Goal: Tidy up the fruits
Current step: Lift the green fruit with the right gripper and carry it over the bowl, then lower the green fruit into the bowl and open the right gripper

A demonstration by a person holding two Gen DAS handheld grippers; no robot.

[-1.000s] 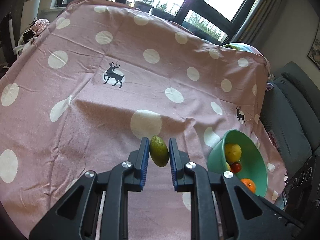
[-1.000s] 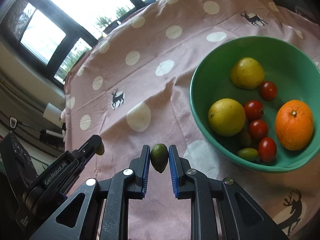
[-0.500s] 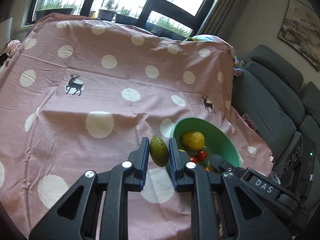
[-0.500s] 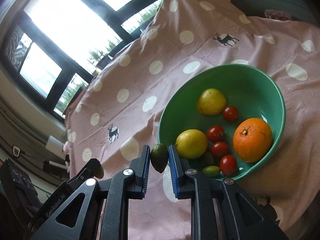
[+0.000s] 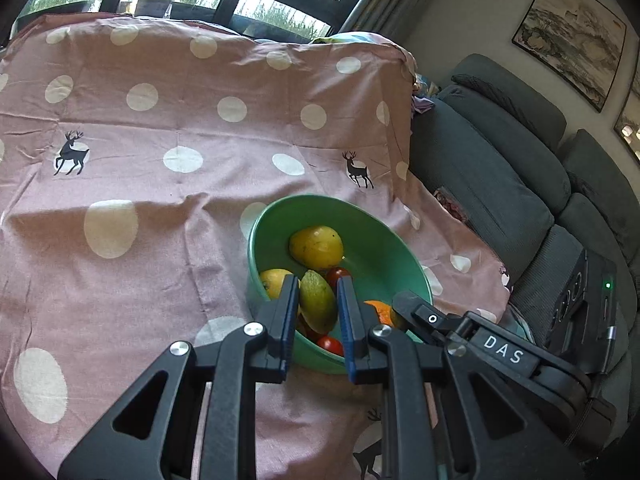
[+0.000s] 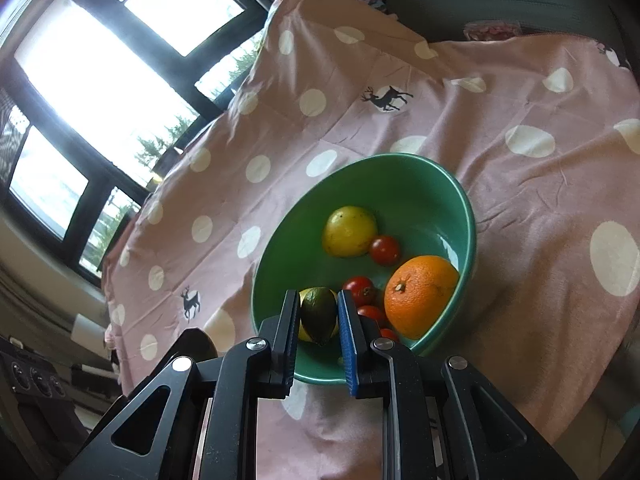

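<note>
Green fruit (image 5: 318,302) upright between pads

A pink cloth (image 5: 168,200) with white dots and black deer covers the table; a grey sofa (image 5: 500,184) stands just beside it; framed pictures (image 5: 570,34) hang on the wall above; dark-framed windows (image 6: 92,80) show greenery outside.

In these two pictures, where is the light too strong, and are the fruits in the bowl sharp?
Right wrist view: window blown out white, orange sharp in the bowl. Left wrist view: even light, window not overexposed, fruits sharp, edges bent by the fisheye.
</note>
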